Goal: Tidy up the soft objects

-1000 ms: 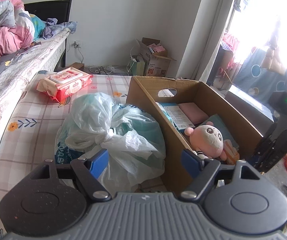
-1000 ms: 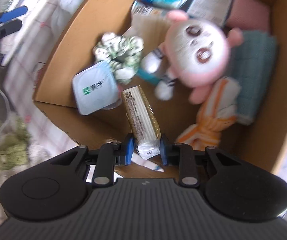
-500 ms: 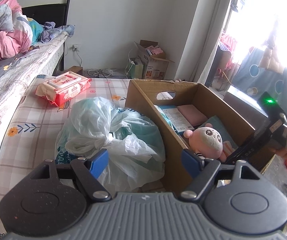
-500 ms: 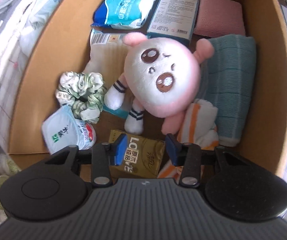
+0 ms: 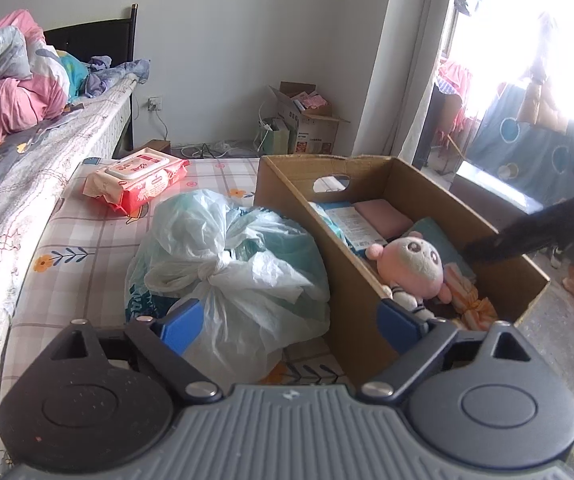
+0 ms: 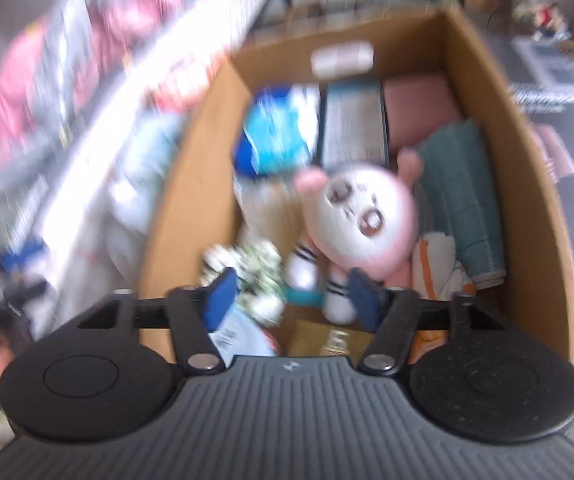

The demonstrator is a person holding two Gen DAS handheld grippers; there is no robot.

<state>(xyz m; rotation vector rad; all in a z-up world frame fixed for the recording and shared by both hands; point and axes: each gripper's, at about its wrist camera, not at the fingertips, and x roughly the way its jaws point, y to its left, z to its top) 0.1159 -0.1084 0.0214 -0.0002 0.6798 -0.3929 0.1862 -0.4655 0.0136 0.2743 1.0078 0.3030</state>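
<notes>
Checked mattress (image 5: 87, 240) carries knotted plastic bag (image 5: 231, 272), red wipes pack (image 5: 137, 180), cardboard box (image 5: 351, 320).

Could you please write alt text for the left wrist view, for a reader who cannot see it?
An open left hand-held gripper points at a knotted plastic bag lying on a checked sheet. Right of the bag stands a cardboard box holding a pink plush toy; behind the bag lies a red wipes pack.
</notes>
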